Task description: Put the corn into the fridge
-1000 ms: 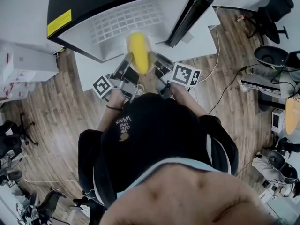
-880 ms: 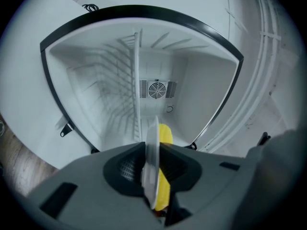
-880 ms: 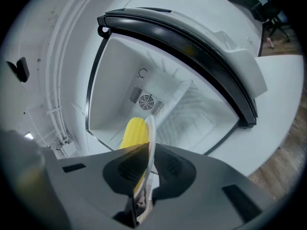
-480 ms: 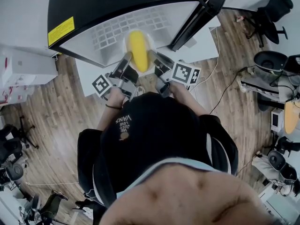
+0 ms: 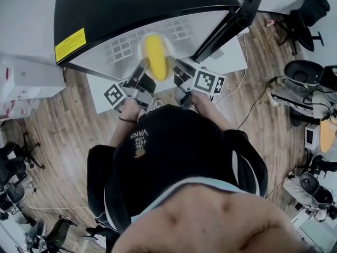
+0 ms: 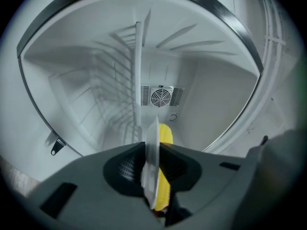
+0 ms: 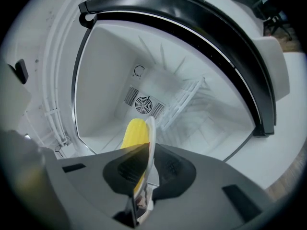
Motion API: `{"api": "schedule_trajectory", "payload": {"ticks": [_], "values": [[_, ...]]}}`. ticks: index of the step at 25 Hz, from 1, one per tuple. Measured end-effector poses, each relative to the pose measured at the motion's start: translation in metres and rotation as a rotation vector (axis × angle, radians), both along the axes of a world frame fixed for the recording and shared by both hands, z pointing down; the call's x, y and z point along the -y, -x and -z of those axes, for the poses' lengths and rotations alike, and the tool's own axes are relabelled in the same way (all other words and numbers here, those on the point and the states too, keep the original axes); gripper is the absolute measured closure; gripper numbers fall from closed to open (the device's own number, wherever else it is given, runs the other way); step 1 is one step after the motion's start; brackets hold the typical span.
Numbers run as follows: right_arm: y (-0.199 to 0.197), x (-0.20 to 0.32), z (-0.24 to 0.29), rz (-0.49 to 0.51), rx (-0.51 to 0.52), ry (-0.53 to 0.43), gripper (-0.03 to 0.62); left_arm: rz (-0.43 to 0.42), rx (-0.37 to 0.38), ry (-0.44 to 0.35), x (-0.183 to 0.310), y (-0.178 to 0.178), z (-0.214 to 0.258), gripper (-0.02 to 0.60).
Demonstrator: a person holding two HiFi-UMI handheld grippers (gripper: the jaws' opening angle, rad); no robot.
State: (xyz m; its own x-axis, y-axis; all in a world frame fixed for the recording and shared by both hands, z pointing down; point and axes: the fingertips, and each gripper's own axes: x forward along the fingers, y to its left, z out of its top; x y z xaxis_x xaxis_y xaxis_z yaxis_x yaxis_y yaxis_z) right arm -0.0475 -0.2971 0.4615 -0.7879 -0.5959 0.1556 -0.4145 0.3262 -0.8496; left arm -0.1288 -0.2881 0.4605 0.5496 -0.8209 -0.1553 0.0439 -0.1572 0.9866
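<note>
**Plate of corn edges further into the open fridge**

The fridge (image 5: 131, 9) fills more of the head view's top than a second ago. Its black top spreads wider, the yellow label (image 5: 70, 44) sits lower, and the white interior reaches closer to the person. The open door (image 5: 231, 20) has swung further toward the upper right of the picture. Inside, the wire shelf (image 6: 115, 95) and the round fan grille (image 6: 161, 97) on the back wall face both gripper views.

The left gripper (image 5: 141, 74) and right gripper (image 5: 176, 67), each with its marker cube (image 5: 114, 95), have moved forward together with the person and keep the same spacing as before. Each is clenched on an opposite edge of the white plate (image 5: 141, 50). In the left gripper view the plate's rim (image 6: 152, 166) stands edge-on, pinched between the jaws. In the right gripper view the rim (image 7: 151, 143) is pinched the same way.

The plate, held between the two grippers, is now past the fridge's front edge and over the shelf area. Earlier it was nearer the opening's lip.

The corn (image 5: 156, 57) lies lengthwise on the plate as before, its tip pointing into the fridge toward the fan.
</note>
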Motion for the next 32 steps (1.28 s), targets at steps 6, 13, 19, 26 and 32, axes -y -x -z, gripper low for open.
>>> {"api": "schedule_trajectory", "payload": {"ticks": [6,13,19,26,32], "values": [[0.003,0.01,0.002,0.001,-0.003,0.001,0.559,0.005,-0.008,0.013,0.009,0.004,0.002,0.514],[0.01,0.019,0.001,0.001,-0.003,0.017,0.559,0.019,-0.044,0.055,0.017,0.011,-0.004,0.514],[0.012,0.027,-0.001,-0.003,0.003,0.03,0.559,0.027,-0.067,0.084,0.025,0.014,-0.008,0.514],[0.015,0.039,0.001,-0.016,0.003,0.02,0.559,0.053,-0.108,0.114,0.032,0.016,-0.006,0.514],[0.02,0.047,0.001,-0.033,-0.003,0.014,0.559,0.075,-0.132,0.132,0.036,0.02,-0.005,0.512]]}}
